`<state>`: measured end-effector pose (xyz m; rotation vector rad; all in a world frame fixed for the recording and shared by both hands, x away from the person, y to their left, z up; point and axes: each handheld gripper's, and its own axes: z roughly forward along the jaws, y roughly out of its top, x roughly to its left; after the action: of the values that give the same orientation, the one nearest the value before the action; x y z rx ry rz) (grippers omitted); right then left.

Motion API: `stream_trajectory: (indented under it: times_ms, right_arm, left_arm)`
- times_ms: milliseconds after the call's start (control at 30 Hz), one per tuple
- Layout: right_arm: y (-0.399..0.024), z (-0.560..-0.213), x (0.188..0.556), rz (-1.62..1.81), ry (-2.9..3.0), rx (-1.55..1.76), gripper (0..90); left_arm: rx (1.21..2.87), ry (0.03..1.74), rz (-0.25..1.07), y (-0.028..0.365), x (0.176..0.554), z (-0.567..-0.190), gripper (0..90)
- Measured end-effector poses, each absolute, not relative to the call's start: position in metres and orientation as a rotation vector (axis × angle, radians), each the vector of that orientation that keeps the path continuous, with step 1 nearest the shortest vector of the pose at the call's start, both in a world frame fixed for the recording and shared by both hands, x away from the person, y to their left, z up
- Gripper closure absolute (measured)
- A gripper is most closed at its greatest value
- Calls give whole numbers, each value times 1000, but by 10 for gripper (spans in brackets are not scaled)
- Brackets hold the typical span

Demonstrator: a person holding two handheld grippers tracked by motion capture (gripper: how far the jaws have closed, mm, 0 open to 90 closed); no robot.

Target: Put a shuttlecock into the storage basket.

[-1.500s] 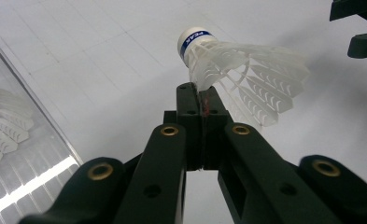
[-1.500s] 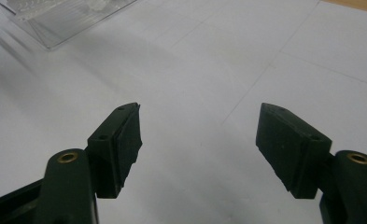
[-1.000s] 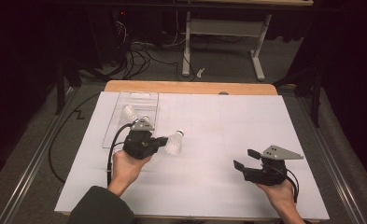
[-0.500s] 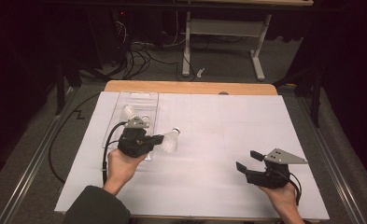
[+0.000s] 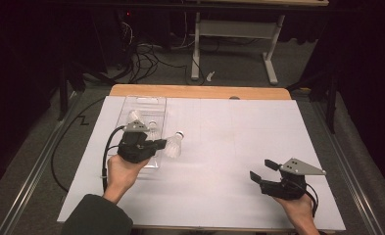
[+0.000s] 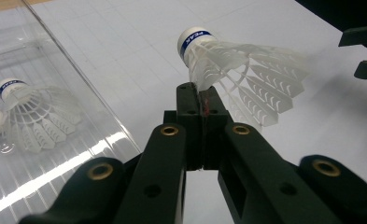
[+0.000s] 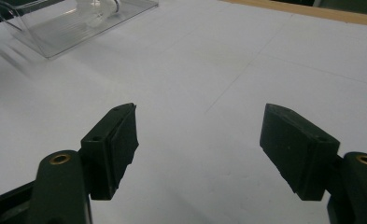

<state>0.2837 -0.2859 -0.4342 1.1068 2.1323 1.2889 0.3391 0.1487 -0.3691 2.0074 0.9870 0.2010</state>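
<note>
**Carry the birdie gently**

From above, your left gripper (image 5: 156,145) pinches the shuttlecock (image 5: 174,146) just right of the clear tray (image 5: 146,104). Your right gripper (image 5: 264,172) rests open, near right.

Up close, only the feather edge is pinched. Move slowly so it won't slip.

Your right gripper's jaws are wide apart over white paper (image 7: 218,70).

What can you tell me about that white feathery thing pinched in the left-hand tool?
It is a shuttlecock, apparently plastic: a rounded white cap with a blue band printed with letters, and a translucent white skirt of ribbed, slotted vanes. The left gripper is shut on the skirt's edge near the cap and holds it above the white table cover, cap pointing away from the person. Nothing else touches it. It hangs just right of the clear tray.
</note>
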Motion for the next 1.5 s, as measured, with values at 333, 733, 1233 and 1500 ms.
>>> stream_trajectory:
  times_ms: [333, 733, 1233, 1500]
  right_arm:
    - [-290, -438, 282, 1306, 2118, 1109, 278]
    - [-291, -443, 279, 1318, 2110, 1104, 273]
    - [-290, -446, 279, 1316, 2116, 1105, 270]
    - [-290, -447, 280, 1318, 2118, 1106, 267]
  left_arm:
    - [1999, 997, 199, 154, 340, -366, 897]
    - [1980, 1030, 202, 166, 342, -363, 897]
    - [1953, 1079, 205, 181, 349, -361, 897]
    - [1938, 1110, 225, 190, 354, -357, 897]
